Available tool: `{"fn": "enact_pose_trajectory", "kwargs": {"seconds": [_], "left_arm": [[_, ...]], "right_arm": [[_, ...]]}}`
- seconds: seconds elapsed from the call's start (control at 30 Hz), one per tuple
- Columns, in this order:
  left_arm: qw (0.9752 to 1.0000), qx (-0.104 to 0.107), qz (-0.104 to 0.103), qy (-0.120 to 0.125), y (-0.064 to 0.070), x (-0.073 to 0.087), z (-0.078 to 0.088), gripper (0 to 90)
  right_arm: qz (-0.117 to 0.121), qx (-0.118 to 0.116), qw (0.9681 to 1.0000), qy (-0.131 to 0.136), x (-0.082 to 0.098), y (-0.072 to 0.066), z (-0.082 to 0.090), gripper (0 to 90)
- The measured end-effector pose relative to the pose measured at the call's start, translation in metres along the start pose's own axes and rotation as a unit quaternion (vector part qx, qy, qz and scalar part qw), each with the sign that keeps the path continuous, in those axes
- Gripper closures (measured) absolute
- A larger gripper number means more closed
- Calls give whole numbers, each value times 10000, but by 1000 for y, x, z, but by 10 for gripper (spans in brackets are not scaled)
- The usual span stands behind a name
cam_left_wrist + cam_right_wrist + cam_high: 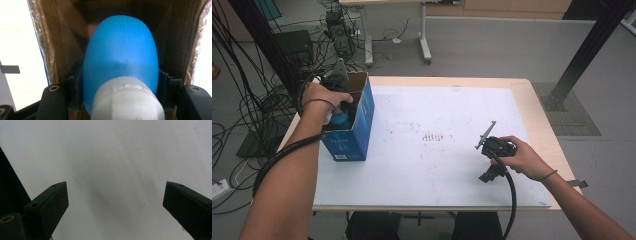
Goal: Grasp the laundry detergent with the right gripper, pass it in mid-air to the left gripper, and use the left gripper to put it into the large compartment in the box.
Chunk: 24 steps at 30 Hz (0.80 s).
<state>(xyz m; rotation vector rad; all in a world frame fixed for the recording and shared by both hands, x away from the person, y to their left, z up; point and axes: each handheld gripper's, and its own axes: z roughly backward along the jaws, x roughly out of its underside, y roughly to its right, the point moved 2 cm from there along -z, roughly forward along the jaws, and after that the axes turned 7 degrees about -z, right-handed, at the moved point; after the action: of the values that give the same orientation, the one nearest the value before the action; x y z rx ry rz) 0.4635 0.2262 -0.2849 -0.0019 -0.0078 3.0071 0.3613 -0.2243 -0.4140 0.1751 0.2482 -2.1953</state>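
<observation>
While the left tool point(343, 107) reaches down into the open top of the blue cardboard box point(360, 131) at the table's point(532, 107) left edge, its jaws are clamped on a blue bottle point(121, 53) with a white cap point(127, 100). From the left gripper view the bottle sits inside the box, between the brown cardboard walls, cap toward the camera and rounded blue body pointing deeper in. Both black pads press against the sides of the blue body just behind the cap.

That bottle looks like smooth moulded plastic, so I'd judge it light, fairly stiff but with a bit of give under a squeeze, and slick enough to slide out of a loose hold. It isn't fragile. The curved flanks taper, so the best place to take it is where the tool already has it, low on the body near the shoulder under the cap, where the cap's wider collar would stop it slipping through. The box is thin card and open-topped; it would tip or shift easily if the bottle snagged a wall.

Over on the near right of the white sheet point(452, 115), the right tool point(488, 145) rests in the person's hand with its jaws spread wide, nothing between them, pointing at bare white surface.
</observation>
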Motion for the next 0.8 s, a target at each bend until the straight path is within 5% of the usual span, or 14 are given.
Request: {"fn": "enact_pose_trajectory", "kwargs": {"seconds": [0.8], "left_arm": [[10000,8,8,13,0,1,0,372]], "right_arm": [[46,8,10000,6,-3,-1,0,53]]}}
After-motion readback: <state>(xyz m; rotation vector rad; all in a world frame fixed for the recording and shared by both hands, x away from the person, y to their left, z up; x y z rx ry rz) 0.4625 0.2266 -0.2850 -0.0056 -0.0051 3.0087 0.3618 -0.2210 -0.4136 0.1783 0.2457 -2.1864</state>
